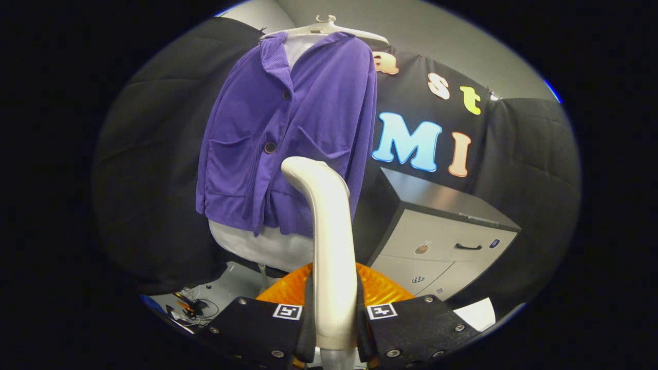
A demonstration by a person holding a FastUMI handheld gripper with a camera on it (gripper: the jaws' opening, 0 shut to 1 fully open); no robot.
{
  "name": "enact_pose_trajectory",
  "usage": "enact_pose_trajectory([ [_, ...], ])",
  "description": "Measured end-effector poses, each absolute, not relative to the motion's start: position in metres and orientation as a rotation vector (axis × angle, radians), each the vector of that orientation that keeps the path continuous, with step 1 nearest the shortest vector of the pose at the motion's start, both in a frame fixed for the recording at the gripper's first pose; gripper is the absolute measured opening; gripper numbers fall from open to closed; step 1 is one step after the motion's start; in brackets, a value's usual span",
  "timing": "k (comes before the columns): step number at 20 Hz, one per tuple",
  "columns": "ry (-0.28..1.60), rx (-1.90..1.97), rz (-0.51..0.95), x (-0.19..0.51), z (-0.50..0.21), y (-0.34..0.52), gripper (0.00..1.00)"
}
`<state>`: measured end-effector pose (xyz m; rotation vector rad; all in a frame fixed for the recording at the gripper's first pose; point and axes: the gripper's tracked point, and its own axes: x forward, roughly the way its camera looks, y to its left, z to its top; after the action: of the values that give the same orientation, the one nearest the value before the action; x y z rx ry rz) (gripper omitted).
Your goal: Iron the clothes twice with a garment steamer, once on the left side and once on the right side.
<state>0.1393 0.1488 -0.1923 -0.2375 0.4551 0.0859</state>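
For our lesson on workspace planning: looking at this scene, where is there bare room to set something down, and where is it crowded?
The flat top of the cabinet, right of the purple jacket, is bare. The floor left of the orange base is crowded with cables. The claw is shut on the steamer handle, which rises in front of the jacket's hem.

A grey drawer cabinet (437, 241) stood against the black cloth wall (519, 154); its dark top (432, 195) was bare. The upper drawer carried a dark handle (468, 247), and a small checkered sticker (418, 279) sat on the lower front. A white sheet of paper (478, 313) lay low in front of the cabinet. On the other side, on a pale floor (231, 288), lay a tangle of thin cables (198, 306) and small orange-tipped items (184, 304), too small to identify. Above the cloth rose a plain grey wall (437, 31).
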Motion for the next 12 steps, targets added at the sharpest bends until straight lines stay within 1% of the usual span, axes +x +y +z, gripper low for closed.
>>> enact_pose_trajectory([
  [2, 0.420, -0.219, 0.095, 0.142, -0.168, 0.157, 0.31],
  [6, 0.278, -0.210, 0.128, 0.154, -0.099, 0.183, 0.31],
  [12, 0.126, -0.201, 0.180, 0.182, -0.023, 0.231, 0.31],
])
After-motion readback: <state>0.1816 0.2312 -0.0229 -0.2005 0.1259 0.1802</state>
